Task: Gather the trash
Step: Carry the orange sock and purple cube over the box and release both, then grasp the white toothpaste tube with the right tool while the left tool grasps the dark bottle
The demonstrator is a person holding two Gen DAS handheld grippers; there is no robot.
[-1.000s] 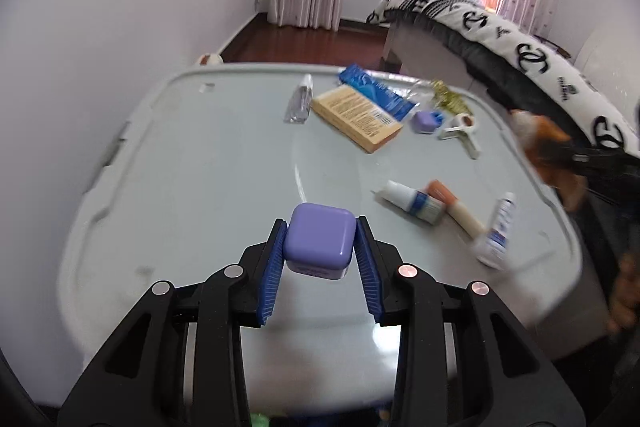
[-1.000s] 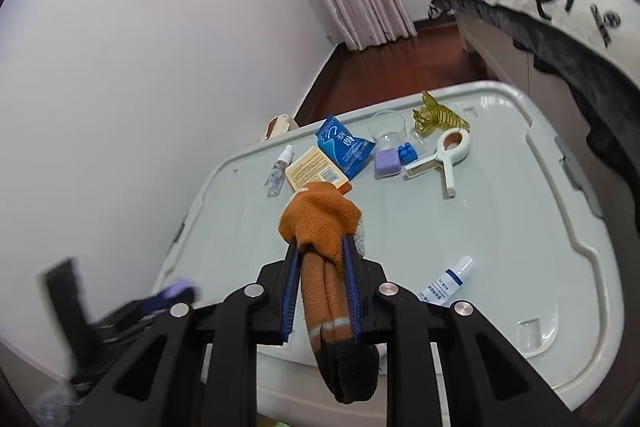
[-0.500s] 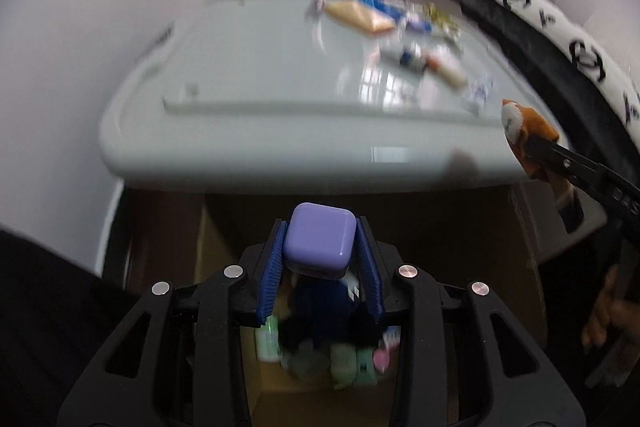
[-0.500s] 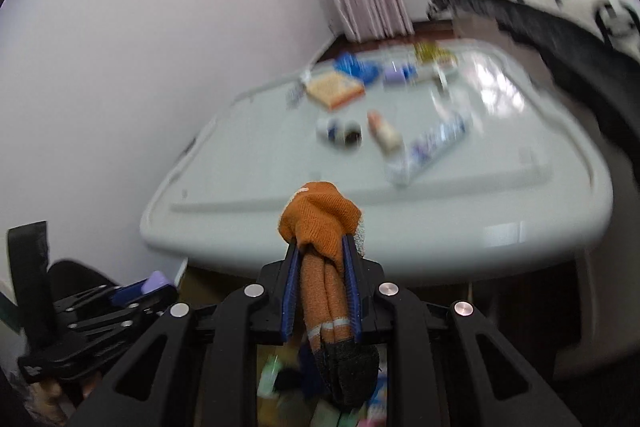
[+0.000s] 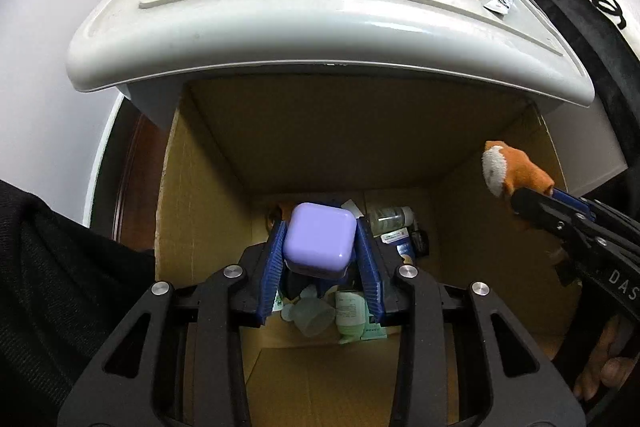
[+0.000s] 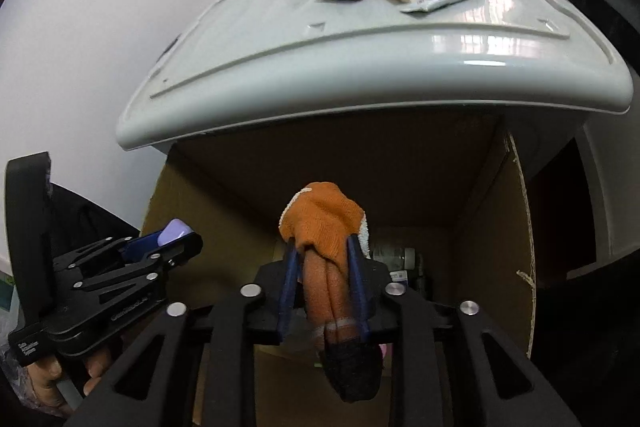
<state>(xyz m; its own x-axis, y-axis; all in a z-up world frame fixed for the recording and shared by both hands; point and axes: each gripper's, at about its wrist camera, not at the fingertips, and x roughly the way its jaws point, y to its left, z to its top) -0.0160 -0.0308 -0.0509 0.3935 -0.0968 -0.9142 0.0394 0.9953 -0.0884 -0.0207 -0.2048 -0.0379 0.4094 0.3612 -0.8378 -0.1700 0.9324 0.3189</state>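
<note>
left hand-held gripper [image 5: 320, 259] clamped on a lilac case [image 5: 320, 241], held over the open cardboard box [image 5: 208, 155] below the table's [image 5: 280, 11] near edge. right hand-held gripper [image 6: 324, 281] over the same box, jaws opening, orange sock [image 6: 326, 227] between them, dark toe hanging. bottles and packets lie in the box bottom.

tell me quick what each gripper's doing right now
left gripper: shut on the purple box.
right gripper: jaws opening, orange sock still between them.

Lilac case [image 5: 320, 241] and orange sock [image 6: 326, 239] above box [image 5: 400, 139]
</note>
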